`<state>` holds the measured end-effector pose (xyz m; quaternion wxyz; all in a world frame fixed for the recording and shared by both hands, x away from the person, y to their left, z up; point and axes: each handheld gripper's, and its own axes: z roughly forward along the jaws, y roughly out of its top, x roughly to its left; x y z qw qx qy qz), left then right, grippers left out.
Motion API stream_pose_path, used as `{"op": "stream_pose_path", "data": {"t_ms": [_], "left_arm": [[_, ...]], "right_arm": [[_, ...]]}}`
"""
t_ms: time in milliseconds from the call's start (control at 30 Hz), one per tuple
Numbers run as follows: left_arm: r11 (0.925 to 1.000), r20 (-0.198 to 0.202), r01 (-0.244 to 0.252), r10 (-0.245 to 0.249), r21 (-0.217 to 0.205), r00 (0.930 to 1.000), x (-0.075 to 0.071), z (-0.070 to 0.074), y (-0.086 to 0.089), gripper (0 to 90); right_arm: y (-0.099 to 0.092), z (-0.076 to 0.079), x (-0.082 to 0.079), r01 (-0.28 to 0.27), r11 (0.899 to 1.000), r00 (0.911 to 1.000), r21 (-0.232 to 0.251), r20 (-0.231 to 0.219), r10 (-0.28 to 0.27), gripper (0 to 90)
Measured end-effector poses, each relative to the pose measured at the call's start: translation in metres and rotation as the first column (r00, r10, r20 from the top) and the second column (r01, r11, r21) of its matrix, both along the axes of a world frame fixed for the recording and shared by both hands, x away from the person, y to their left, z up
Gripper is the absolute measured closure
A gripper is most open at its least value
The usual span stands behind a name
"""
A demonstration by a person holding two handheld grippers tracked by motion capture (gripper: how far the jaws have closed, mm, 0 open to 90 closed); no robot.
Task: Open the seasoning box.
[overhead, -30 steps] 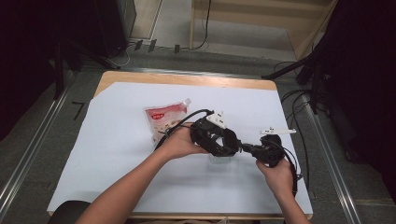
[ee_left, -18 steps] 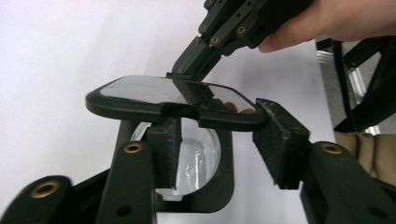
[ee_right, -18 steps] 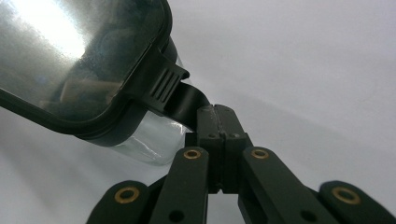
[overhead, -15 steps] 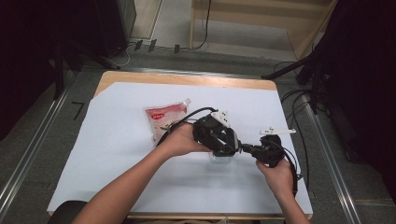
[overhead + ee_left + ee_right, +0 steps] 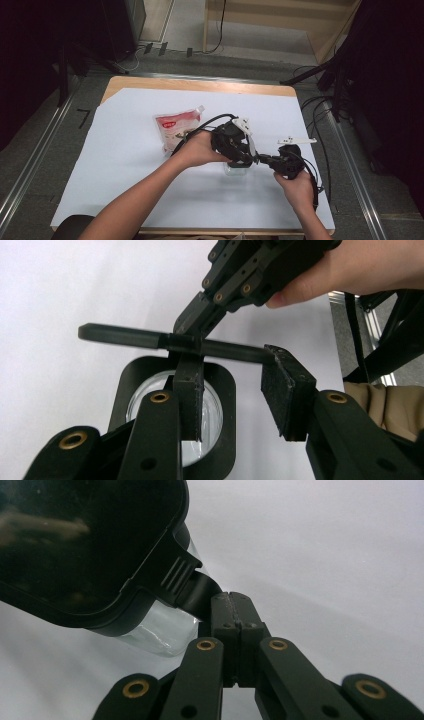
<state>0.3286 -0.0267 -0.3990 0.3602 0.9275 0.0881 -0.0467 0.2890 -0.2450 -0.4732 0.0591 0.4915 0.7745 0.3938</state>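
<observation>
Farthest left, well clear of both tongs, a red-and-white plastic pouch [image 5: 178, 129] lies flat on the white table cover [image 5: 125, 165], up-table of the left hand's wrist. The left gripper [image 5: 239, 154] hangs over a small clear glass jar with a black square-rimmed collar [image 5: 176, 412]; its jaws have just been closing and now stand partly open, one pad [image 5: 189, 400] dipping into the jar's mouth beside the rim, the other pad [image 5: 287, 390] outside the collar in free air, so nothing is pinched between them. Whether the inner pad touches the glass I cannot tell. Just right of it, the right gripper [image 5: 231, 611] has its jaws pressed together on a thin black tab [image 5: 192, 587] that juts from the jar's black lid [image 5: 85, 545]; in the left gripper view that lid piece crosses as a flat bar above the jar's mouth. The two tongs nearly meet over the jar. Bare cover stretches ahead of, behind and left of them; to the right the table's edge [image 5: 320, 165] is near the right hand, with cables beyond it.
</observation>
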Motion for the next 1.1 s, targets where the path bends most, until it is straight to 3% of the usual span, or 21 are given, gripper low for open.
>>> {"op": "stream_pose_path", "data": {"t_ms": [267, 333, 633, 967, 1100], "left_arm": [[0.9997, -0.005, 0.023, -0.023, -0.005, 0.9997, 0.002, 0.004, -0.011, 66.4], [0.9994, 0.012, 0.035, -0.035, -0.008, 0.9993, 0.001, 0.004, -0.014, 69.3], [0.9989, 0.011, 0.047, -0.047, 0.000, 0.9988, 0.003, 0.004, -0.022, 69.7], [0.9993, -0.060, 0.011, -0.013, -0.035, 0.9981, 0.006, -0.004, -0.016, 66.3], [0.9989, -0.057, -0.004, 0.001, -0.046, 0.9983, 0.006, -0.001, -0.010, 62.3]], "right_arm": [[0.000, 0.000, 0.000, 0.002, 1.000, 1.0000, 0.001, -0.003, -0.002, 90.0], [0.000, 0.000, 0.000, 0.004, 1.000, 1.0000, 0.004, -0.002, -0.004, 90.0], [0.001, 0.000, -0.001, 0.015, 1.000, 0.9999, 0.002, -0.006, -0.015, 90.0], [0.000, 0.003, -0.003, 0.015, 1.000, 0.9999, 0.018, -0.008, -0.015, 90.0], [-0.001, 0.010, -0.010, 0.008, 0.999, 0.9999, 0.037, 0.012, -0.008, 90.0]]}}
